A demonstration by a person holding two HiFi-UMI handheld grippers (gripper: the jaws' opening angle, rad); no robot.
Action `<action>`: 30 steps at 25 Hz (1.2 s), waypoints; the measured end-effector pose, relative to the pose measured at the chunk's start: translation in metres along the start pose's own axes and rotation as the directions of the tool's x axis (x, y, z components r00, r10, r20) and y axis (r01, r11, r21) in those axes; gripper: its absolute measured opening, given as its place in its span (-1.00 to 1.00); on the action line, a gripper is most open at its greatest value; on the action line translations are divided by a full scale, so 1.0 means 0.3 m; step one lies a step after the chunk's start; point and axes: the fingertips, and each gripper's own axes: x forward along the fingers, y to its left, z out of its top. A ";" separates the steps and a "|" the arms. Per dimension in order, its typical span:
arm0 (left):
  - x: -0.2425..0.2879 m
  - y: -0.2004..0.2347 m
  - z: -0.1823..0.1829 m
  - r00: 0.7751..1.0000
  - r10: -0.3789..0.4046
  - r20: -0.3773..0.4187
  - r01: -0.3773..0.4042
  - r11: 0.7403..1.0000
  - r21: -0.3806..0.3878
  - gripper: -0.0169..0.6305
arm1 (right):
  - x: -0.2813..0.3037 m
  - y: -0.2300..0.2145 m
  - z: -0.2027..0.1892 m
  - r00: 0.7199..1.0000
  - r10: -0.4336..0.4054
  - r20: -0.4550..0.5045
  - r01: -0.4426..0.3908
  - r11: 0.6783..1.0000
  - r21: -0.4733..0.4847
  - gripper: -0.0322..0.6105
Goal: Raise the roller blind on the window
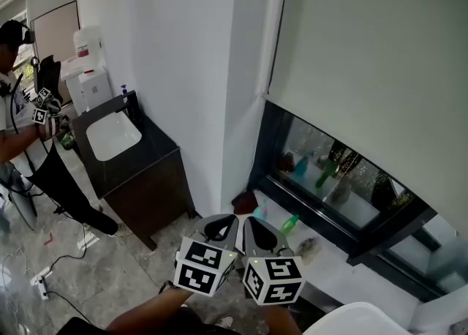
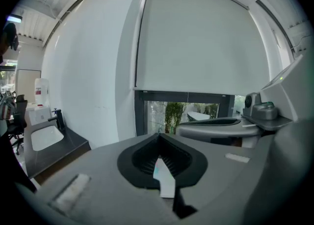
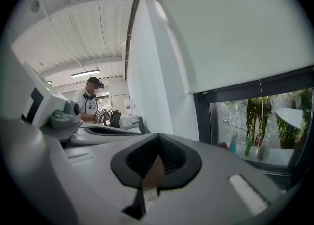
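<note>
Ahead, the roller blind (image 1: 365,55) fills the upper right and is drawn down over most of the window (image 1: 344,180). Its bottom edge leaves only a low strip of glass bare above the sill (image 1: 344,260). The white wall (image 1: 168,70) meets the blind's left edge. Further left, a dark desk (image 1: 146,162) with a white basin (image 1: 112,134) stands against that wall. You have open floor (image 1: 110,253) between the desk and the sill, with loose cables at its left.

Your left hand-held gripper (image 1: 221,225) and right hand-held gripper (image 1: 257,231) sit side by side, near you and well short of the blind. Both are closed on nothing.

A white container (image 1: 86,42) on the far desk carries a red label, too small to read.

Only the head view shows the floor. The left gripper view alone shows the blind's top edge. The right gripper view shows a person (image 3: 91,102) far left and a thin cord (image 3: 260,101) hanging before the glass. It also shows teal and green bottles (image 3: 240,145) on the sill.
</note>
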 end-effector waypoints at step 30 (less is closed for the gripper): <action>0.535 0.444 0.331 0.989 -0.091 0.113 0.089 0.996 0.018 -0.95 | 0.661 -0.255 0.287 0.998 0.007 0.066 -0.005 1.000 -0.024 -0.91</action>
